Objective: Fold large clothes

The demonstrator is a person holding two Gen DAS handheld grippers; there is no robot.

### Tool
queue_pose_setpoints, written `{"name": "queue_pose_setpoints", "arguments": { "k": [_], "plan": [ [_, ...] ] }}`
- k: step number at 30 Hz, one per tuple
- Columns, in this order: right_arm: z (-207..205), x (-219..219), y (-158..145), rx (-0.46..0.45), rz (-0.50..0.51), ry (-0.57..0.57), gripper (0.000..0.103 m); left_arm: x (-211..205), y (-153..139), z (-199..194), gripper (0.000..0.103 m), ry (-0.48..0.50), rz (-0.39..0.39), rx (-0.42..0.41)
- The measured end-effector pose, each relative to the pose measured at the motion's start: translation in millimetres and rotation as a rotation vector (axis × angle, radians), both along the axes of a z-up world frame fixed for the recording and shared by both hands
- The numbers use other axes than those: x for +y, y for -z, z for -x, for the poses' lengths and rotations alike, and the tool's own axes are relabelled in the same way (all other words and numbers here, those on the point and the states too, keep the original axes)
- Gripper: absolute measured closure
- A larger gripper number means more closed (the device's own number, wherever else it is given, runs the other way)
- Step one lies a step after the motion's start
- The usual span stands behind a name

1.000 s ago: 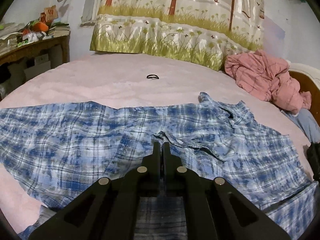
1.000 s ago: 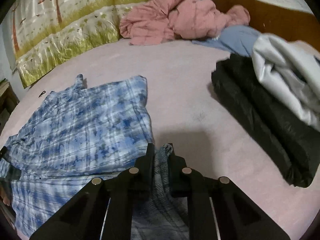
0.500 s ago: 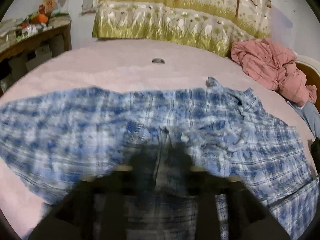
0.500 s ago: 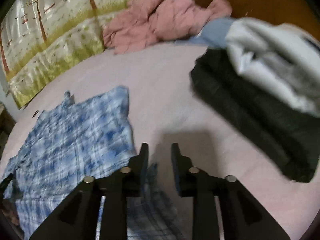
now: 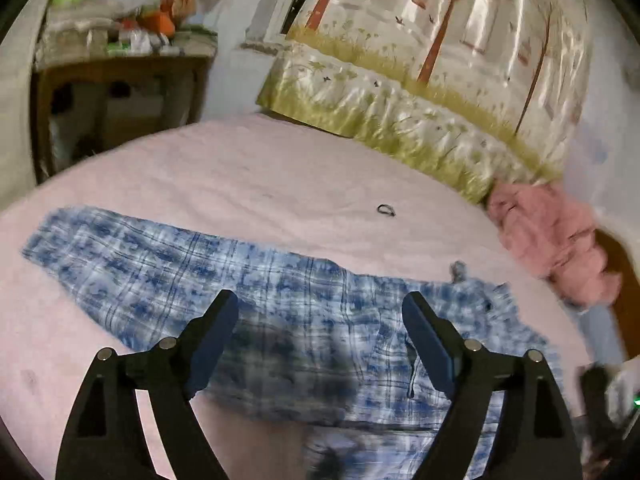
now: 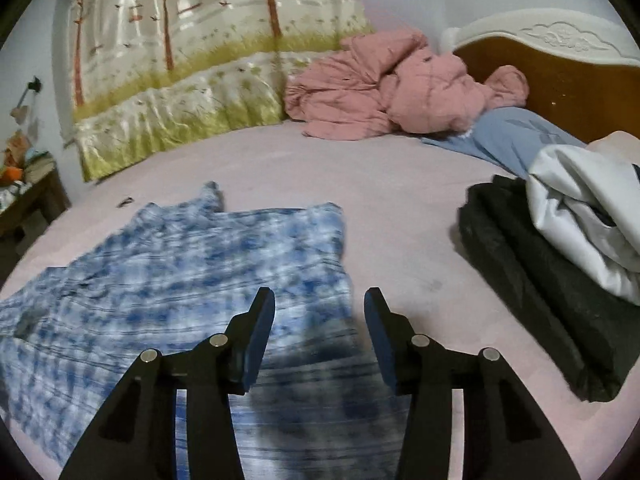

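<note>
A blue and white plaid shirt lies spread flat on the pink bed. It also shows in the right wrist view, with one sleeve stretched far left in the left wrist view. My left gripper is open and empty, held above the shirt's middle. My right gripper is open and empty, above the shirt's right edge. Both views are motion-blurred.
A pink garment heap lies at the head of the bed by the wooden headboard. A black folded garment with white cloth on it lies at the right. A small black hair tie lies on the bed. A cluttered side table stands at the left.
Both grippers were shut on shirt fabric and have let go and opened wide. They have lifted off the shirt, and the left view has swung to the left.
</note>
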State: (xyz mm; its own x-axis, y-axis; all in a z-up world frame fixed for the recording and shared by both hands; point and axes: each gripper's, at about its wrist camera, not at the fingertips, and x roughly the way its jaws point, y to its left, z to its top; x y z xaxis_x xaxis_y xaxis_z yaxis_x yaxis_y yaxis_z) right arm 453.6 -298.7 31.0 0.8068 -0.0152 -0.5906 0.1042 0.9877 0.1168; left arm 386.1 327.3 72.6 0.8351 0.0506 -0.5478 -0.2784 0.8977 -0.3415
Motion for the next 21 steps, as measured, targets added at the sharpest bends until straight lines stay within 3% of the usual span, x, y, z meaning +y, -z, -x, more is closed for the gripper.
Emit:
{"name": "queue_pose_setpoints", "arguments": {
  "k": [3, 4, 5, 7, 9, 13, 16, 21],
  "plan": [
    [0, 12, 3, 0.017, 0.013, -0.033, 0.054, 41, 20, 1, 0.020, -0.126, -0.070, 0.051],
    [-1, 15, 5, 0.024, 0.019, -0.041, 0.054, 58, 33, -3, 0.020, -0.153, -0.034, 0.075],
    [-2, 20, 7, 0.032, 0.028, -0.052, 0.054, 81, 51, -5, 0.021, -0.183, 0.050, 0.089],
    [-3, 31, 12, 0.048, 0.052, -0.074, 0.054, 113, 80, -2, 0.022, -0.259, 0.168, 0.054],
    [-2, 43, 17, 0.061, 0.069, -0.100, 0.054, 135, 102, 0, 0.028, -0.316, 0.214, 0.072],
    [-1, 62, 24, 0.078, 0.104, -0.129, 0.054, 152, 115, 8, 0.027, -0.410, 0.172, 0.109],
    [1, 68, 25, 0.080, 0.120, -0.132, 0.054, 163, 122, 15, 0.026, -0.446, 0.229, 0.112],
    [2, 62, 22, 0.071, 0.126, -0.114, 0.054, 150, 122, 5, 0.027, -0.547, 0.113, 0.247]
  ]
}}
